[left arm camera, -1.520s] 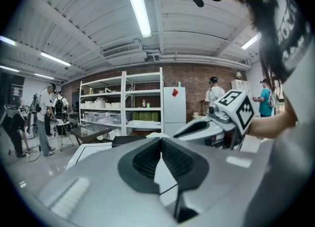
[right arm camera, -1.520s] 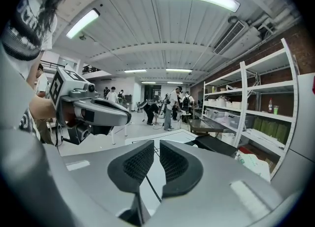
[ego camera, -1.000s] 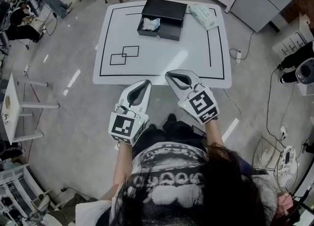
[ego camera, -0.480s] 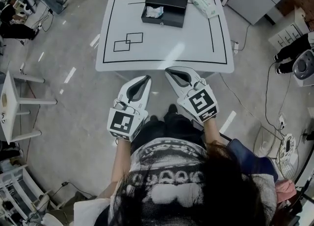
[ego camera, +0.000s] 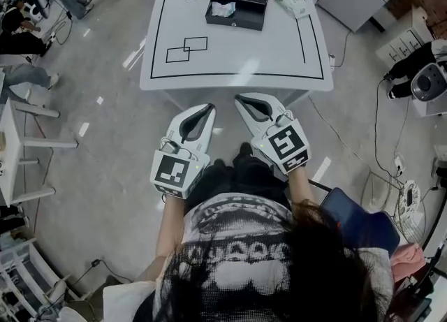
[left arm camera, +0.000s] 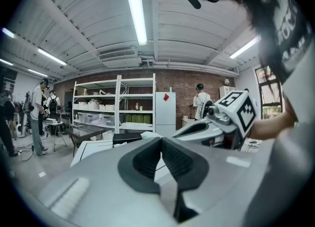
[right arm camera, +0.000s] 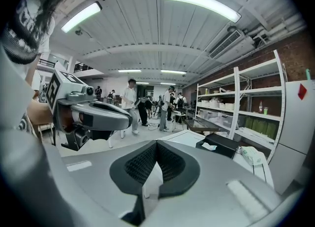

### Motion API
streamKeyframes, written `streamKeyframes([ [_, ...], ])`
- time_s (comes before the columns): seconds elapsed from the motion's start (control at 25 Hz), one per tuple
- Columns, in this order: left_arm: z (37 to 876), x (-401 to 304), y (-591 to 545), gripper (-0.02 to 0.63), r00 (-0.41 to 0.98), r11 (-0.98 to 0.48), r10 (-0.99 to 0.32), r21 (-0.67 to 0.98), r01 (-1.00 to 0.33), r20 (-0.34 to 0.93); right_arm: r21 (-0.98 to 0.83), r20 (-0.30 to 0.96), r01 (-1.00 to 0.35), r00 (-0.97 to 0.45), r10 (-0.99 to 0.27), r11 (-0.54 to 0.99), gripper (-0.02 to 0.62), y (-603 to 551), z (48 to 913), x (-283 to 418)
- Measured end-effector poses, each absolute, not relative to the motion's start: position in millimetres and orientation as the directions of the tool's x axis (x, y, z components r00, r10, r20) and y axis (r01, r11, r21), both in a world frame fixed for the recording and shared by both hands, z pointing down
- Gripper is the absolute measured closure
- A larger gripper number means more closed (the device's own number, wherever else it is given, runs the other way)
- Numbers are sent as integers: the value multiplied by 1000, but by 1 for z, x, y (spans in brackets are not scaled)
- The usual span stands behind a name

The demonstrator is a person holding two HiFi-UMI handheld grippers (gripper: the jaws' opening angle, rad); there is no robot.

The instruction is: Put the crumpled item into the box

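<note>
A black box (ego camera: pixel 238 3) stands open at the far edge of the white table (ego camera: pixel 237 62). In it lies the crumpled white item (ego camera: pixel 223 9). Both grippers hang in front of the person's body, short of the table's near edge. My left gripper (ego camera: pixel 209 107) is shut and holds nothing, and so is my right gripper (ego camera: pixel 238 98). The left gripper view shows its shut jaws (left arm camera: pixel 161 139) with the box (left arm camera: pixel 127 137) far behind. From the right gripper (right arm camera: pixel 156 142), the box (right arm camera: pixel 225 145) and the crumpled item (right arm camera: pixel 209 146) lie well ahead on the right.
A pale tissue pack (ego camera: pixel 292 1) lies right of the box. Black lines and two overlapping squares (ego camera: pixel 187 49) mark the tabletop. A white stool (ego camera: pixel 21 149) stands at the left, a blue chair seat (ego camera: pixel 356 219) at the right. Cables (ego camera: pixel 380 139) run over the floor.
The view has drawn back from the table, so the table and box sit higher and farther off. Both grippers stay shut and side by side by the body.
</note>
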State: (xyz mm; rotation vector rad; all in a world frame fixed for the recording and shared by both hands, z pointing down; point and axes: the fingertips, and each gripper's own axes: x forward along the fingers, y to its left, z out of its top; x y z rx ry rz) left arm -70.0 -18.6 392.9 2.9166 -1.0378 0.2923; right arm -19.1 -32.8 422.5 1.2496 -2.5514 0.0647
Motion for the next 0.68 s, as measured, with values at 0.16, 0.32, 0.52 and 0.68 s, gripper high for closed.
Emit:
streamKeyframes([
  [0.16,394,-75,-7,606,773,-789,-608,-32,-613,181,93,285,-791,-561,-777,605,589,-21,423,-25],
  [0.32,396,-80,3,606,783,-799,-596,-33,-600,177,98,279,-802,-547,-790,590,589,-12,424,-28],
  [0.52,396,-87,9,606,791,-807,-587,-42,-590,171,95,285,-809,-536,-795,580,589,-6,426,-35],
  [0.68,402,-92,8,606,795,-810,-584,-51,-584,166,105,275,-808,-537,-798,580,590,-8,429,-42],
])
